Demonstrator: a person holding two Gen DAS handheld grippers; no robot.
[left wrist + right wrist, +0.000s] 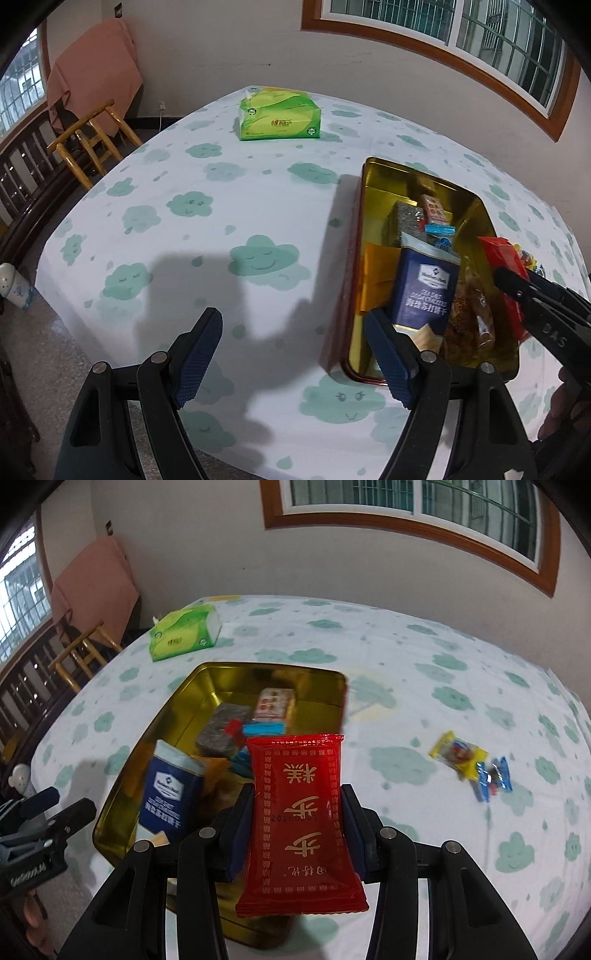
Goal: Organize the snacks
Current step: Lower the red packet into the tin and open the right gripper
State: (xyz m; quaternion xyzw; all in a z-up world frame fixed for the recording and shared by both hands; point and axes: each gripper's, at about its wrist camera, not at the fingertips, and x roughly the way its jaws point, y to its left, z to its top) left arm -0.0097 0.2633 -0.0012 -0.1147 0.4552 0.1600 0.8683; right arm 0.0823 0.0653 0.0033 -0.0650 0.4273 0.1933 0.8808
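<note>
A cloud-print tablecloth (207,236) covers the table. The right gripper (297,814) is clamped on a red snack pack (299,823) above the gold tin (177,716), with loose candies (476,768) at 3 o'clock. The left gripper (295,343) has its jaws wide apart, holding nothing, with the tin at 2 o'clock.

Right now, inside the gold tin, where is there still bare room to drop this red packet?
Bare floor shows at the gold tin's far end nearest the green tissue pack, and along that side wall. The near end is crowded by the blue cracker bag and small snacks. The red packet is clamped in the right gripper.
</note>
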